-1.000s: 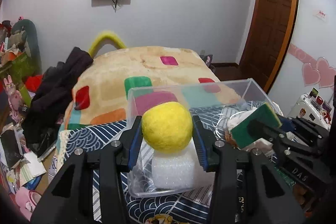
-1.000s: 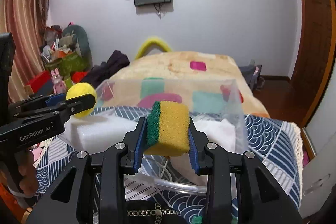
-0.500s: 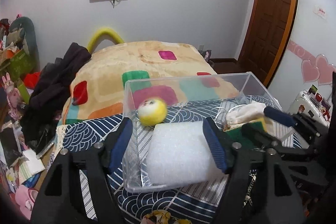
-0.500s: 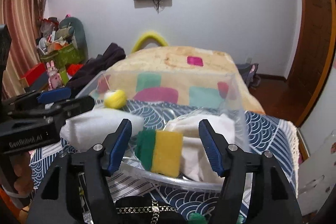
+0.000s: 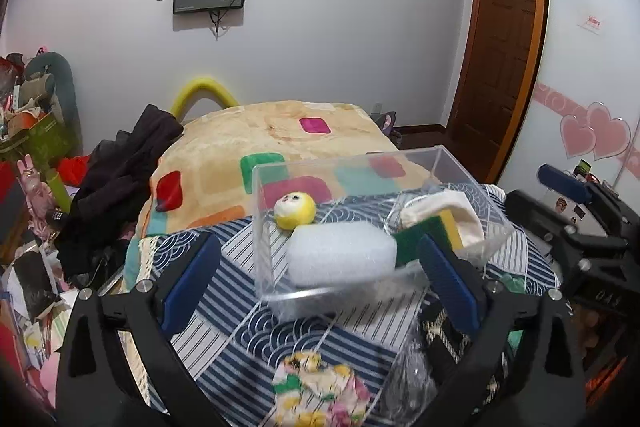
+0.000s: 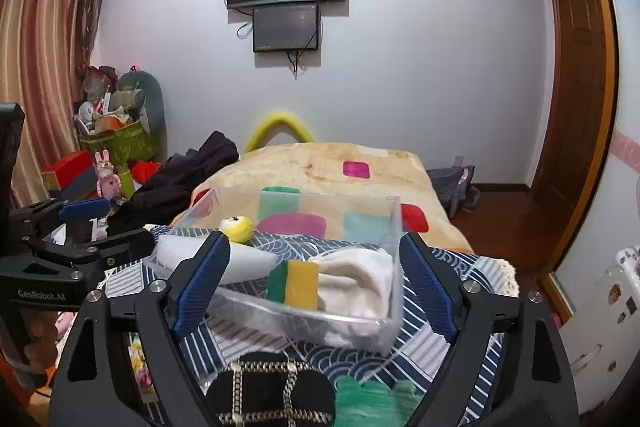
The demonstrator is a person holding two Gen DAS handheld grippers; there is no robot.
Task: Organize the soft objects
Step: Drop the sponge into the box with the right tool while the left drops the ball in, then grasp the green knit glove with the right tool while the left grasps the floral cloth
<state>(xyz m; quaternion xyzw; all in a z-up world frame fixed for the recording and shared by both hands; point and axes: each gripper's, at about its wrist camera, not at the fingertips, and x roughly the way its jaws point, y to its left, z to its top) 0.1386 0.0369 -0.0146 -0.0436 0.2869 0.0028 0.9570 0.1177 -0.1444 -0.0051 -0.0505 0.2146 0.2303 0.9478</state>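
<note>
Judging from how things lie, most of the sorting looks done. The clear box holds four soft things: the yellow ball, the white foam, the green-and-yellow sponge and a white cloth.

In the left wrist view the left gripper has its fingers spread wide with nothing between the pads. The box sits ahead of them, its near wall between the two tips; the ball lies beyond the foam, toward the far left corner, and the sponge stands just past the right fingertip, touching the foam on one side and the cloth on the other.

In the right wrist view the right gripper is likewise parted and empty. The sponge stands on edge just ahead, between the fingers, with the cloth beside it toward the right finger and the foam partly hidden behind the left fingertip. The ball rests further off, near the box far wall.

What seems left is outside the box, below and nearer than the fingertips: a floral cloth and something clear and crinkled in the left view, and a black piece with gold chain trim beside a green fluffy item in the right view. Whether these all belong in the box I cannot tell, but they look soft, so a few pick-ups probably remain.
</note>
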